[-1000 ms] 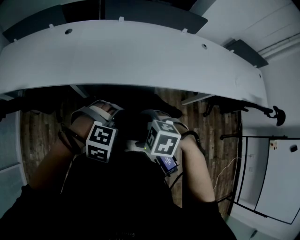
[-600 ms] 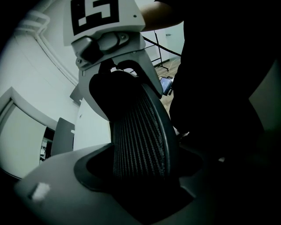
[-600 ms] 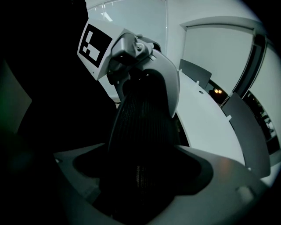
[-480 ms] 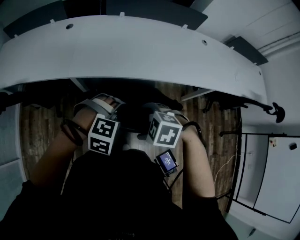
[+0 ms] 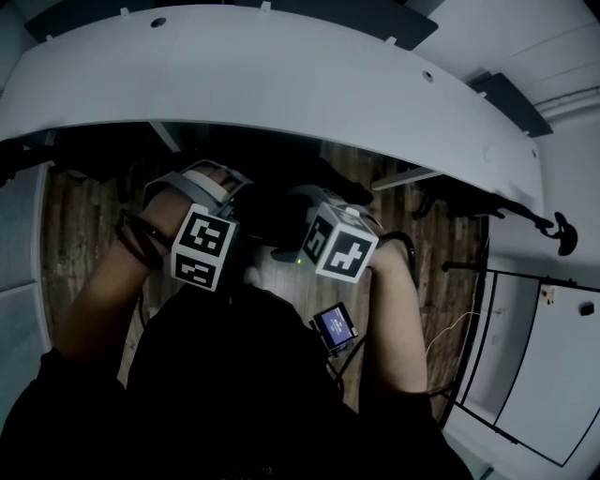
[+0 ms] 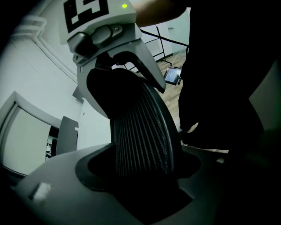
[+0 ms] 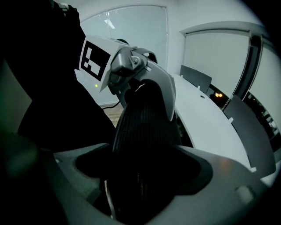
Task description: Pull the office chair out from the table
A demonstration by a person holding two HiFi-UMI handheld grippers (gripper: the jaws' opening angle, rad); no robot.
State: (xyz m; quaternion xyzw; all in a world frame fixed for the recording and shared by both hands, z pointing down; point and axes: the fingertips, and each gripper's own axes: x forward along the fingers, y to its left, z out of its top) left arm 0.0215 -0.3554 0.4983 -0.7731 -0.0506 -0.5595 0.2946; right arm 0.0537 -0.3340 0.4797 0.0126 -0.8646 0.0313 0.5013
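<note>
The office chair's black mesh backrest (image 5: pixel 272 220) stands just short of the curved white table (image 5: pixel 281 84). Its top edge fills both gripper views (image 6: pixel 140 132) (image 7: pixel 145 127). My left gripper (image 5: pixel 225 202) straddles the left end of that edge. Its jaws (image 6: pixel 142 176) have just been closing with the backrest between them, and they now clamp it. My right gripper (image 5: pixel 309 211) grips the other end, its jaws (image 7: pixel 140 176) also around the mesh. Each gripper shows in the other's view, astride the rim: the right gripper (image 6: pixel 118 66) and the left gripper (image 7: pixel 140 83).
Dark chair backs (image 5: pixel 375 19) line the table's far side. A black stand (image 5: pixel 487 202) reaches over the wooden floor (image 5: pixel 75 244) at the right, next to a white panel (image 5: pixel 553 356). A small lit screen (image 5: pixel 335 326) hangs by my right forearm. My dark torso fills the foreground.
In the head view the table's near edge has slid up the frame and more floor shows beneath it. Both grippers have stayed on the backrest and stand further from the table.
</note>
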